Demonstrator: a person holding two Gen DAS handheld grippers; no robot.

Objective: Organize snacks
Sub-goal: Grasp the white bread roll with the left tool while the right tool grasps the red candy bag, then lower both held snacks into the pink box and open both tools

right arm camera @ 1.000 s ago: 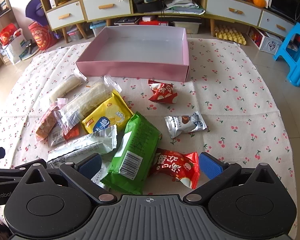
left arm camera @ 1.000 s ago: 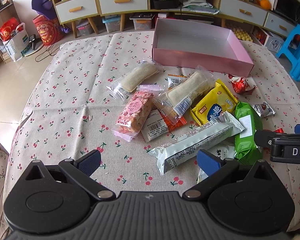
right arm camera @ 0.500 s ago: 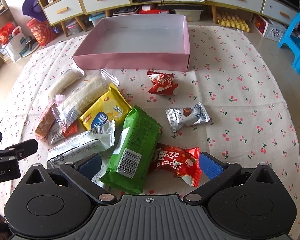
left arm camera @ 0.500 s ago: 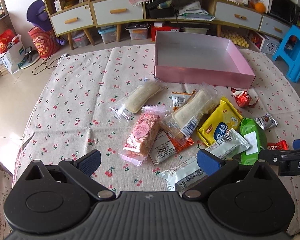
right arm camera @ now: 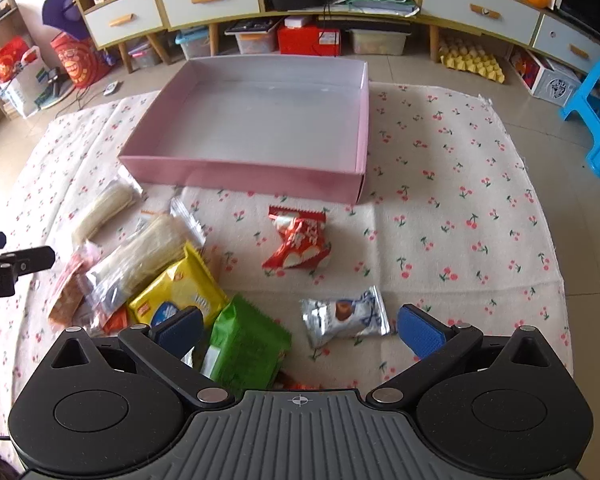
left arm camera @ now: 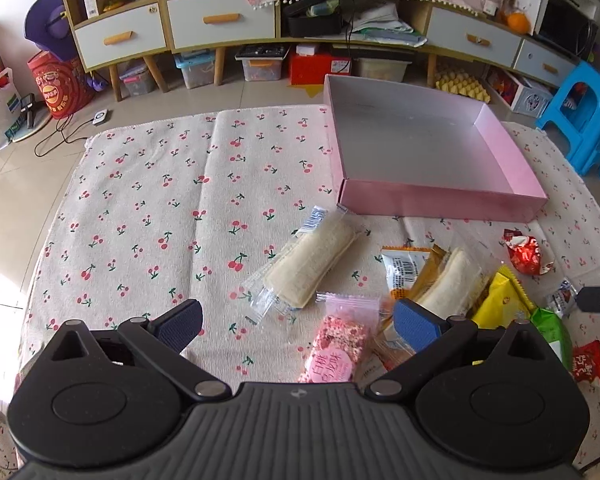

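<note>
While our left gripper [left arm camera: 296,320] has just been closing a little, its jaws stand wide with nothing pressed between them, hanging above the pink nougat bar [left arm camera: 338,344] and the clear-wrapped white cake [left arm camera: 308,268]. Our right gripper [right arm camera: 298,326] is open too, empty, over the green packet [right arm camera: 244,344] and the silver chocolate wrapper [right arm camera: 344,316].

We judge the risk to lie in the crowding: the snacks overlap at the near left, so a closing pad could catch a neighbour's wrapper and drag two out, or slip on the glossy film.

Our pink box [right arm camera: 236,168] sits at the far side of the cherry-print cloth [right arm camera: 460,200], holding nothing yet; every snack lies outside it.
</note>
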